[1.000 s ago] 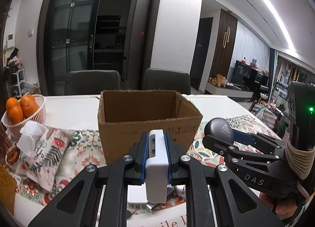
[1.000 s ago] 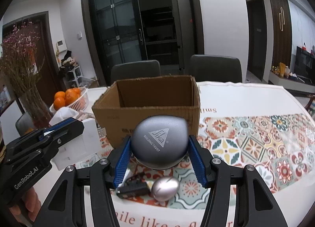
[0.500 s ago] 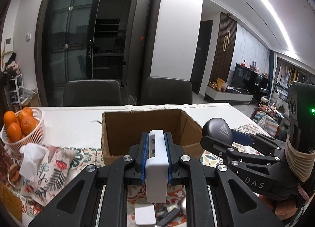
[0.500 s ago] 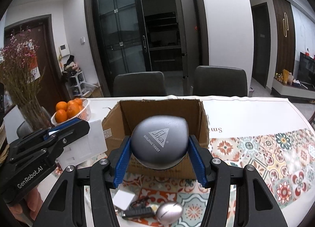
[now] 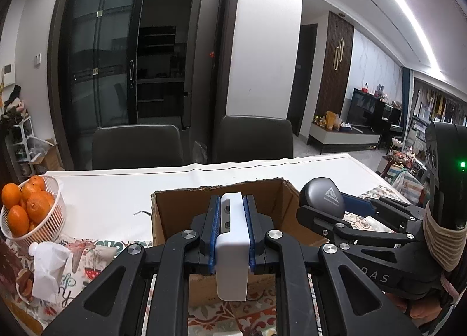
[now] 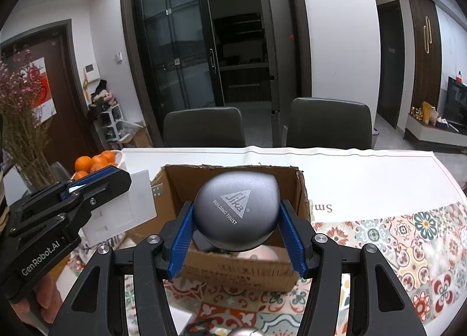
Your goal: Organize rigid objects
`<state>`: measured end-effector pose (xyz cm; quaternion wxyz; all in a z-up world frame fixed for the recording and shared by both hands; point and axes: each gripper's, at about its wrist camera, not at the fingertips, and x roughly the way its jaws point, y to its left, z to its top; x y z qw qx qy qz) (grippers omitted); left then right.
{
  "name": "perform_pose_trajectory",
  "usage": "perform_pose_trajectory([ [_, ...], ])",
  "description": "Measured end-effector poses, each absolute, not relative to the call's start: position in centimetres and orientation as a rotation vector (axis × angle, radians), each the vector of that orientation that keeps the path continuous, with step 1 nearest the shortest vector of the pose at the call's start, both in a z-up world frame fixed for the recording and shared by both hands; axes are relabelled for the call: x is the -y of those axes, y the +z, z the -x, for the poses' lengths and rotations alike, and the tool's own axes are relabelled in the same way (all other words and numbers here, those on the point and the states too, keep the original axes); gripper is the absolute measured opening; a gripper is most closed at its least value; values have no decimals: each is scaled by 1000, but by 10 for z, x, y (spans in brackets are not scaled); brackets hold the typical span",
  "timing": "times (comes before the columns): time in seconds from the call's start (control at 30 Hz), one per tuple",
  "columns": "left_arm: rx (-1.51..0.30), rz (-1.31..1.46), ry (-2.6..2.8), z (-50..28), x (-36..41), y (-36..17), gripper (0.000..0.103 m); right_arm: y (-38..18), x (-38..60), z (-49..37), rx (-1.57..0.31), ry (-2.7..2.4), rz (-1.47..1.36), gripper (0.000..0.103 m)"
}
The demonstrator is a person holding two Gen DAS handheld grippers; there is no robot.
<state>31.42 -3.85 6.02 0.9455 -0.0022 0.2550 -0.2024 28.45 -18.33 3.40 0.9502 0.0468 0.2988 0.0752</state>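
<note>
My left gripper [image 5: 232, 220] is shut on a white rectangular wall plug [image 5: 232, 248], held over the near edge of an open cardboard box [image 5: 181, 207]. My right gripper [image 6: 236, 219] is shut on a grey rounded Sika case [image 6: 236, 207], also above the box [image 6: 302, 190]. The left gripper shows at the left of the right wrist view [image 6: 96, 187] with the white plug [image 6: 128, 204]. The right gripper shows at the right of the left wrist view [image 5: 324, 204] holding the grey case [image 5: 321, 196].
A white basket of oranges [image 5: 49, 219] and crumpled tissue [image 5: 48, 271] sit at the left. A patterned cloth [image 6: 408, 236] covers the near table. Small items lie below the box [image 6: 245, 331]. Two dark chairs [image 5: 137, 146] stand behind the table. Dried flowers [image 6: 17, 120] stand far left.
Both grippers have risen and moved forward with their objects, from in front of the box to above its near edge. The box interior now shows.
</note>
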Motion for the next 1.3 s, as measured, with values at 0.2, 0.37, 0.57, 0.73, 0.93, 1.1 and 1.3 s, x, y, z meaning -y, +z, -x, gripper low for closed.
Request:
perform_pose_trajectory([
  [0.2,-550,9,-402,-339,43,55,17,26,187,-310,-649,156,-103,57],
  [0.37,-587,9,-380,-358,47,46,17,16,189,-330,-699,152,-103,57],
  [0.57,-657,18,-370,-378,48,31,17,4,190,-347,-751,149,-84,57],
  [0.73,-711,17,-383,-391,51,19,17,-6,186,-357,-799,160,-73,57],
  [0.93,-796,19,-392,-404,55,3,17,-21,186,-371,-854,169,-65,57],
  [1.1,-849,28,-381,-409,56,-7,21,-26,186,-374,-878,162,-54,58],
  [1.3,-822,0,-338,-397,55,-1,46,-16,184,-366,-845,142,-29,58],
])
